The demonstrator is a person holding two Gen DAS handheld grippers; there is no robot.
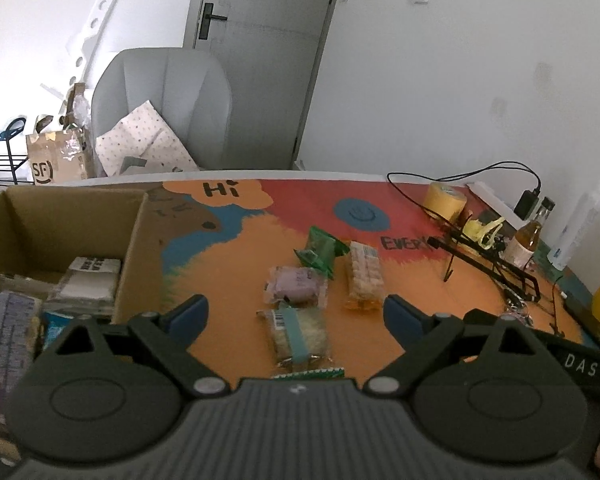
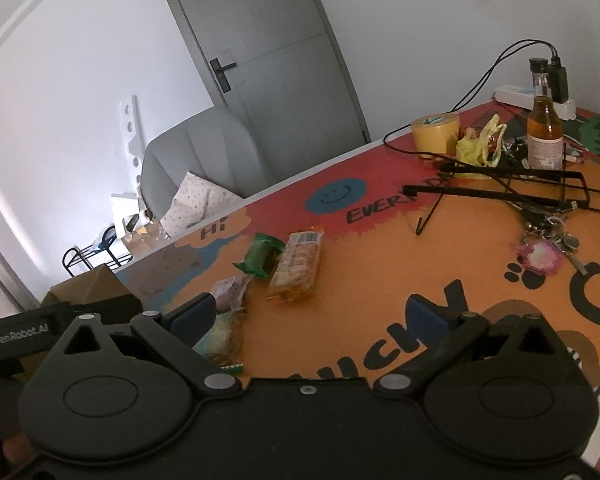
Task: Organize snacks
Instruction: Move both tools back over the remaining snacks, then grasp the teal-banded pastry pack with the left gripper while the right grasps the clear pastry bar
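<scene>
We hover with our left gripper [image 1: 296, 312] and right gripper [image 2: 310, 316] both spread wide, empty; crinkly wrappers could slip or two get pinched together beside the brown cardboard box [image 1: 136, 232]. The clear blue-striped snack packet [image 1: 298, 334] lies between our left fingers, the purple one [image 1: 296, 290] just beyond.

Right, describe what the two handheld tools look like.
Both match: the left tool and right tool have black linkage arms with silver pivot pins, round black housings, and blue pads on the fingertips. The left body is ribbed grey with "DAS" lettering alongside; "GenRobot.AI" shows beside the right.
</scene>
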